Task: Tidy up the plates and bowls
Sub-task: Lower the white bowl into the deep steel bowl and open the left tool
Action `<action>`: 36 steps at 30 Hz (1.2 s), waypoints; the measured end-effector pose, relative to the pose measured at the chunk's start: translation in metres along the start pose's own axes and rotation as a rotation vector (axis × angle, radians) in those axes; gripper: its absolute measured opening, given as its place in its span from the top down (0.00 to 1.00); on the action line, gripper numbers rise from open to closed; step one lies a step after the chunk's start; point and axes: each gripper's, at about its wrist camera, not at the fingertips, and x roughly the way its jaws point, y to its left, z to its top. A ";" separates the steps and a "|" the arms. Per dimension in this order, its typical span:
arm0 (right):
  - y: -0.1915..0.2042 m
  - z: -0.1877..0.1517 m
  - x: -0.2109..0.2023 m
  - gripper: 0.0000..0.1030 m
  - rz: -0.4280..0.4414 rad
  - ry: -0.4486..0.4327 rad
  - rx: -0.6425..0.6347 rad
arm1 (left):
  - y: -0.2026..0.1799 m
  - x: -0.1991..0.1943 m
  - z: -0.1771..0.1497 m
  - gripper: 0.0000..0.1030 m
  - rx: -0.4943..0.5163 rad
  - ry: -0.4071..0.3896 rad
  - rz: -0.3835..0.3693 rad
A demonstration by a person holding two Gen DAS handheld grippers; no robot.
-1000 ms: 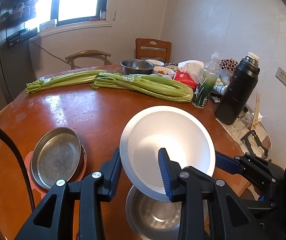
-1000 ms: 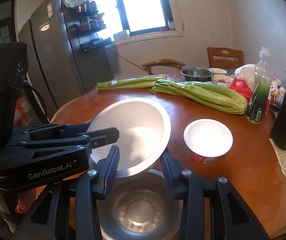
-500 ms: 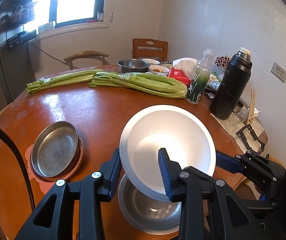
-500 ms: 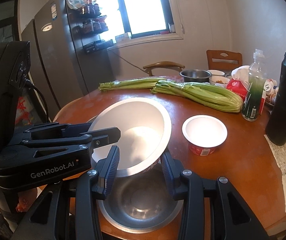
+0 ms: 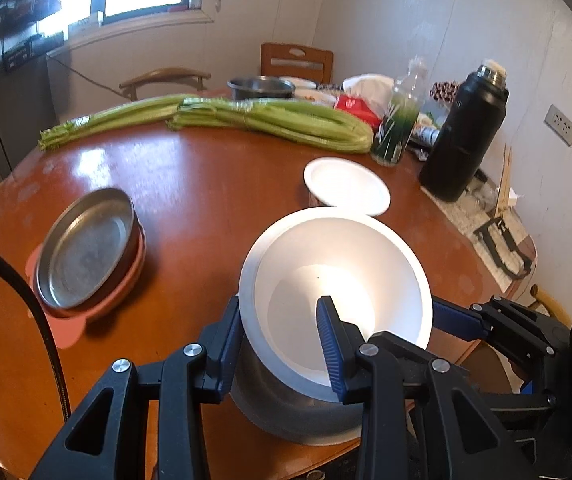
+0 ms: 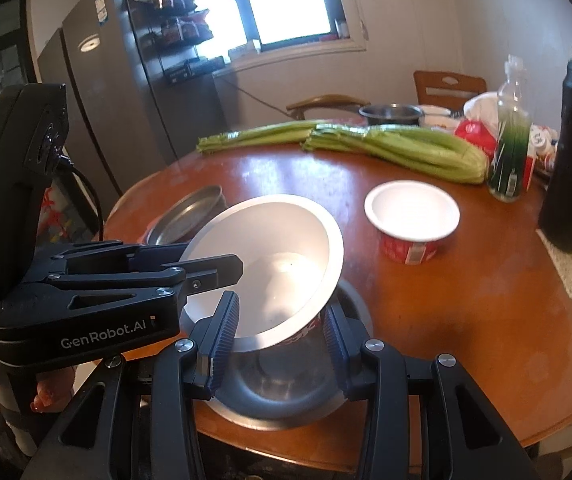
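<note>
Nesting step: white ceramic bowl (image 5: 337, 292), lower centre of frame, tilted over the stainless steel bowl (image 6: 282, 392) on the brown round counter (image 5: 190, 184).
Left gripper (image 5: 282, 344) and right gripper (image 6: 282, 336) fingers both clamp its rim; next, level it, lower, release.

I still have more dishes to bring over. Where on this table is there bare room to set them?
The widest bare patch of the round wooden table lies between the celery bunches, the steel pan on its pink mat and the small white bowl. The far right side is crowded: green-filled clear bottle, black thermos, packets.
</note>
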 end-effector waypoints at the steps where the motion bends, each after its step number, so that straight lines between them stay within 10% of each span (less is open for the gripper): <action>1: -0.001 -0.003 0.001 0.57 0.002 0.009 0.002 | -0.001 0.002 -0.002 0.65 0.003 0.005 0.003; 36: -0.006 -0.026 0.030 0.57 -0.033 0.126 -0.009 | 0.001 0.038 -0.018 0.65 0.033 0.113 0.028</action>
